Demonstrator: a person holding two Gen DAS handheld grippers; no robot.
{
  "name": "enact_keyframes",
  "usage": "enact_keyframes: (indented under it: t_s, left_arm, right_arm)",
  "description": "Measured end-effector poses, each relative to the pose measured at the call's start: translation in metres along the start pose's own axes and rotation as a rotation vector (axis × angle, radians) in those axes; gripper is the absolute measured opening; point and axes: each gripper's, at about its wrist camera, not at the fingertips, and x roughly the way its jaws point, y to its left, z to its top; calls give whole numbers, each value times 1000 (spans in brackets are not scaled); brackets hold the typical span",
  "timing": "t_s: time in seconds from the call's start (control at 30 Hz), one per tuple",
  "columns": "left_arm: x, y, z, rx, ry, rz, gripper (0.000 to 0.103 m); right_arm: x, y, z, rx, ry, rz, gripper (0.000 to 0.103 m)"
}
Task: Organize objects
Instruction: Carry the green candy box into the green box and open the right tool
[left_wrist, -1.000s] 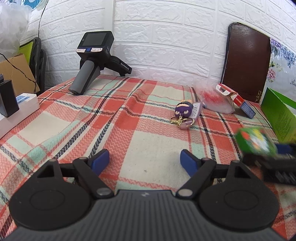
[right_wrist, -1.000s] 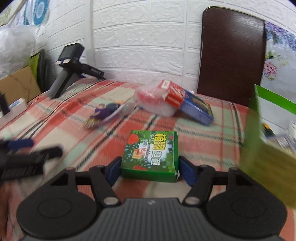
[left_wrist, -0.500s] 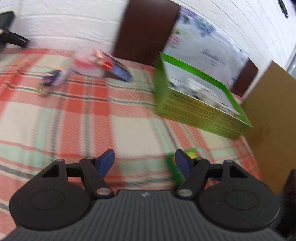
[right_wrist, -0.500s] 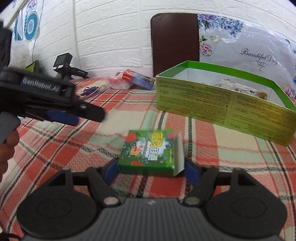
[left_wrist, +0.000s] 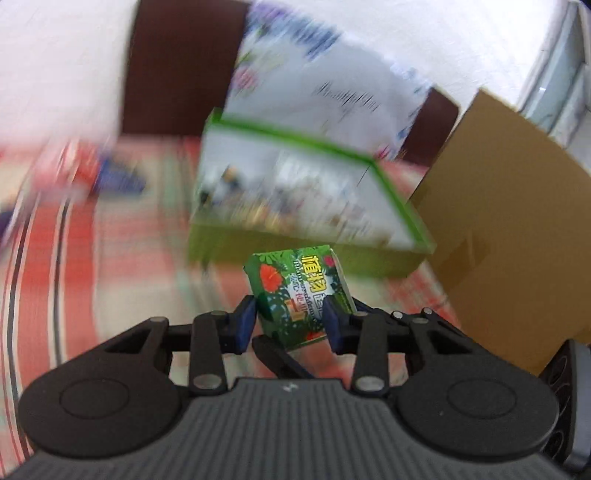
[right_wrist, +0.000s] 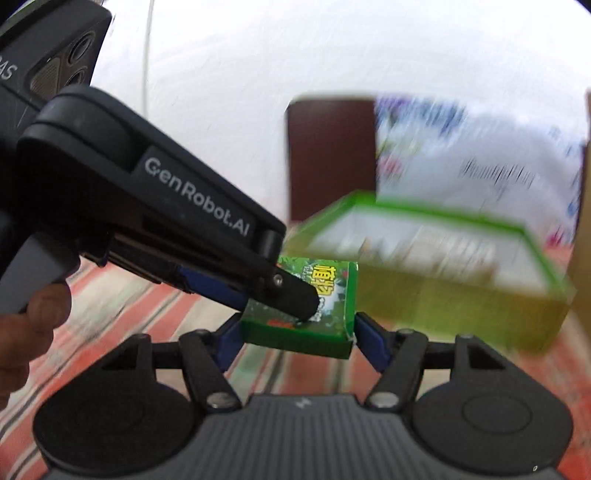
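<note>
A small green carton with a flower print hangs above the plaid cloth, tilted, in front of the open green box. My left gripper comes in from the left; its jaws are closing with the carton between them, one black finger across the printed top and a blue pad under it. My right gripper also has its jaws closing, the blue pads against the carton's two side edges. One right finger shows below the carton. Both views are blurred by motion.
The plaid cloth covers the table. A brown cardboard sheet stands right of the green box. A dark chair back and a flowered bag sit behind. A hand grips the left tool's handle.
My left gripper swung right across the table to the carton and narrowed onto it. The carton, flat on the cloth between the right pads before, is now lifted and nearer the green box.
</note>
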Motion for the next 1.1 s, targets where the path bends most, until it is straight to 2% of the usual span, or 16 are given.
enact_keyframes:
  t_s: [0.07,0.23,0.27,0.3,0.33,0.37,0.4,0.43,0.5,0.57,0.63,0.7,0.8,1.1]
  left_arm:
    - [12,-8,19,31,-27,-3,41]
    - [50,-9,52,14,-36,27,42]
    - [60,-7,59,11,-39,48,46]
    - [67,-6,63,17,-45,87,58]
    - [75,-3,65,26,-48,152,62]
    - [77,-2,67,32,-47,229,63]
    - [80,1,67,29,-38,271,63]
    - [80,5,66,18,-30,277,63]
    - [72,14,62,-5,-37,243,62]
    - [67,14,57,-8,-35,235,63]
    - [58,9,51,2,-45,262,64]
    - [53,1,45,32,-50,322,65]
    - [40,-2,33,46,-41,342,65]
    - [10,9,-1,28,-12,439,65]
  right_arm:
    - [8,-12,14,-11,-42,-37,65]
    - [48,-43,37,47,-50,-63,65]
    - [58,-47,39,56,-45,-60,67]
    - [70,-50,41,59,-37,-55,68]
    - [82,-52,43,51,-21,-55,71]
    - [96,-53,43,35,1,-80,71]
    - [105,-54,43,32,17,-114,71]
    - [108,-58,45,50,16,-122,71]
    - [100,-62,41,94,-16,-105,72]
    - [91,-63,35,95,-36,-115,80]
    - [79,-60,29,106,-52,-119,80]
    - [64,-58,24,121,-72,-129,80]
    - [43,-55,15,136,-88,-138,81]
    - [15,-39,-2,197,8,-97,81]
